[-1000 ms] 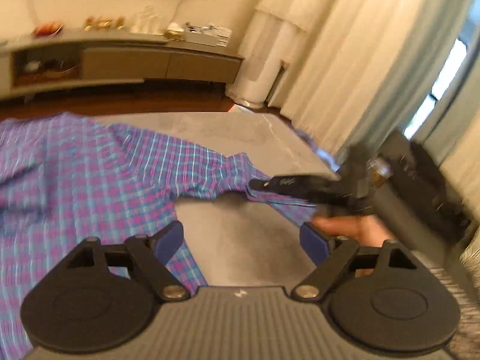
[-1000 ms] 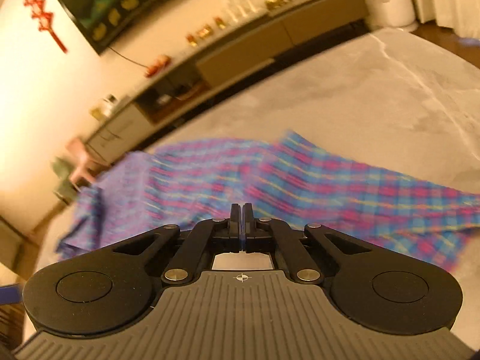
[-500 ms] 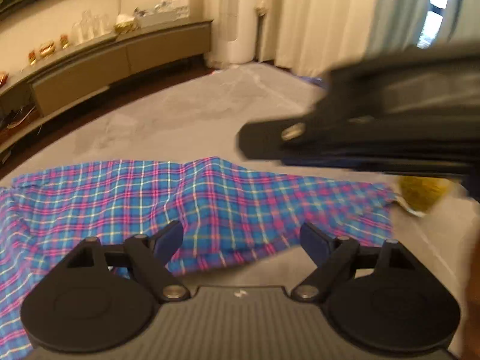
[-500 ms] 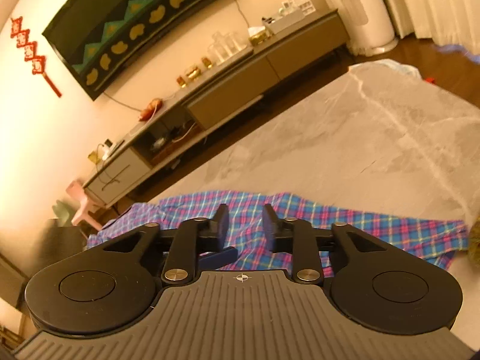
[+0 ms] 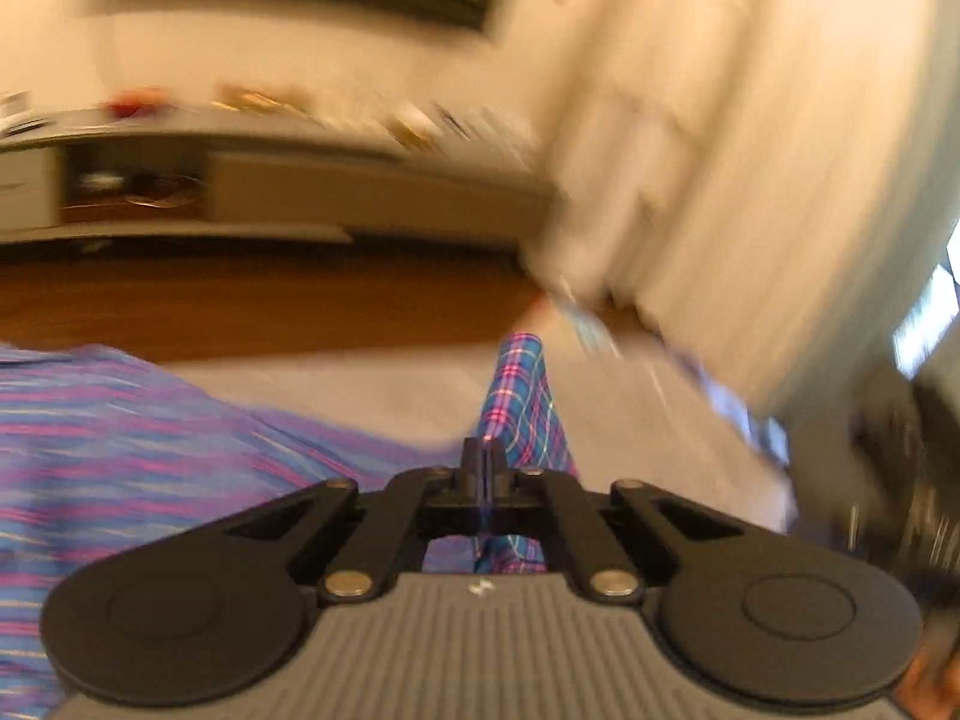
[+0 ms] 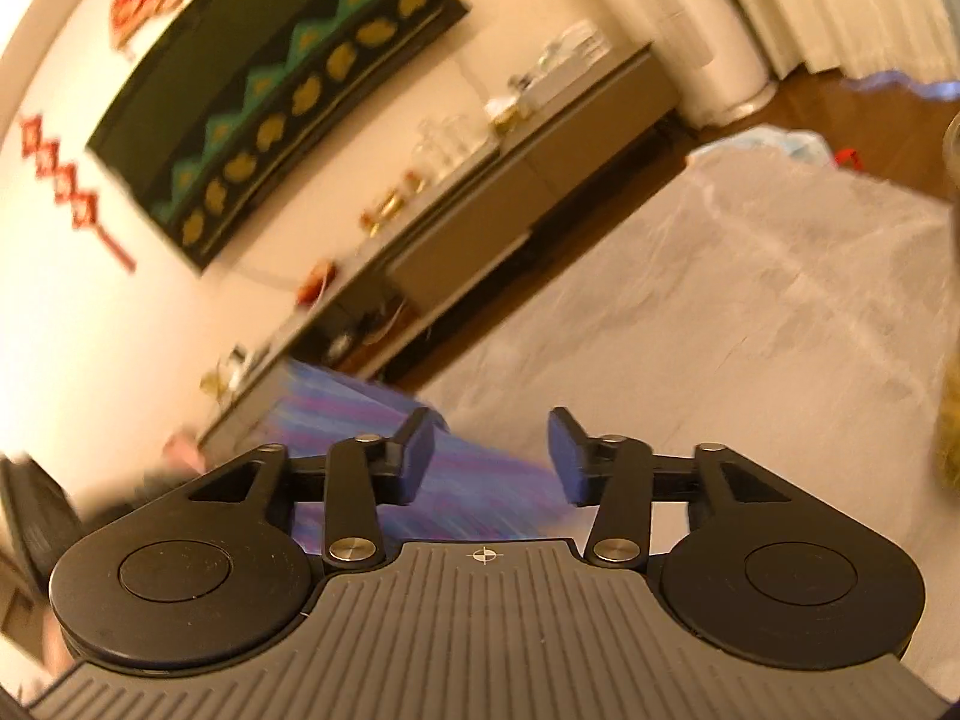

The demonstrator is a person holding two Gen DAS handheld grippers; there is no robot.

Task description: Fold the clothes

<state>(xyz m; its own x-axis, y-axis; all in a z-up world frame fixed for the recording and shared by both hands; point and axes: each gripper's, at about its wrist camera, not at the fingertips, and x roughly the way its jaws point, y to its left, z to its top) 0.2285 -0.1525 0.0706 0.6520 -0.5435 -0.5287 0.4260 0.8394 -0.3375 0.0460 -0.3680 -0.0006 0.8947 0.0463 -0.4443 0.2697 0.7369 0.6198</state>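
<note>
- Between the jaws of the left gripper (image 5: pixel 480 456): a narrow strip of the plaid shirt (image 5: pixel 522 396), blue with pink lines, pinched tight and standing up past the tips; the jaws are closed on it.
- Shirt, main body: spread at the left of the left wrist view, blurred, lying on the grey sheet (image 5: pixel 372 396); a part of it shows behind the right gripper (image 6: pixel 489 450) too.
- Handling, as judged: light, thin, limp woven cloth; it should drape and crease readily, slide easily on the sheet, and trail when lifted. Not fragile.
- Where to hold, as judged: edges, a cuff, hem or shoulder seam; a pinch in mid-panel would bunch the cloth.
- Right gripper: jaws parted and opening, nothing between the pads; shirt lies beyond them, not gripped.
- Surface: pale grey sheet, lightly wrinkled, laid on a brown wood floor (image 6: pixel 840 96).
- Room: long low cabinet (image 6: pixel 492 222) along the wall carrying small items; dark wall panel (image 6: pixel 288 96) with green and gold pattern; red ornaments (image 6: pixel 66 180); pale curtains (image 5: pixel 780 180) and a white cylinder unit (image 6: pixel 726 42).
</note>
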